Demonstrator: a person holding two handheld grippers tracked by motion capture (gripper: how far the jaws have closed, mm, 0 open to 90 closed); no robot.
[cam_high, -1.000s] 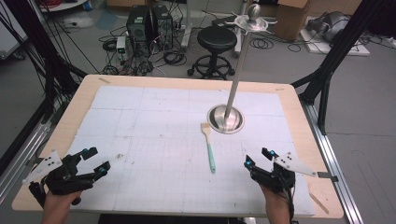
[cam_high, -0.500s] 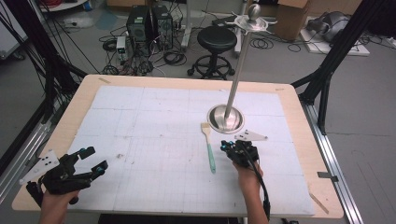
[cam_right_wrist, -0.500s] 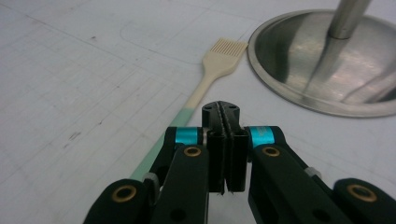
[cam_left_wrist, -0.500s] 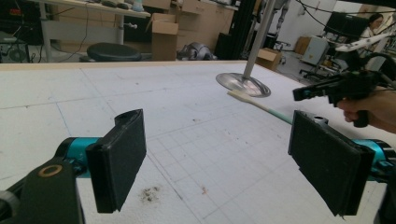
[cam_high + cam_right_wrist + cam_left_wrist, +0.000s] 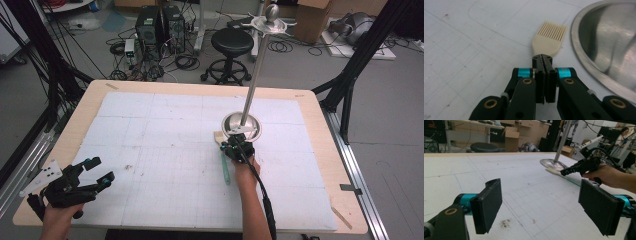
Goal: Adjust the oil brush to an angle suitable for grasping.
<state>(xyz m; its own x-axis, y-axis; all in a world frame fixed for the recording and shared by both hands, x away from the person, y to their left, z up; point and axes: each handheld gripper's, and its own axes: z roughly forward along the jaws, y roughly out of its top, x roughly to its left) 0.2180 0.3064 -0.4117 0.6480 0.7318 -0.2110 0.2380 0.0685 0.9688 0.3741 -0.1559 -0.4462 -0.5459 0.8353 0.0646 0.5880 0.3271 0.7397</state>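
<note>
One brush (image 5: 224,159) lies on the counter (image 5: 320,120), on the white gridded mat (image 5: 150,145), just left of the one steel stand (image 5: 242,126). Its cream bristle head points far, close to the rim of the stand's round base; its green handle runs back toward the near edge. In the right gripper view the head (image 5: 549,40) has a row of thin teeth and sits just beside the base's rim (image 5: 584,62), not touching it.

Two grippers are in play, one in each hand. The right gripper (image 5: 235,148) is over the brush, just behind its head, at the middle of the counter. Its two jaws are pressed together, pad against pad, with no gap seen in the right gripper view; they have just been closing. The tips sit above the brush's neck, and whether they pinch it or only rest over it cannot be told. The left gripper view shows the same gripper (image 5: 569,170) from the side, tips down at the brush beside the stand.

The left gripper (image 5: 92,172) is at the near left corner, well apart from the brush. Its two jaws are spread wide, with nothing between them but mat.

The stand has one thin pole rising from its base to a small top plate with a ball. Beyond the counter, on the floor, stands one black stool (image 5: 231,42).
</note>
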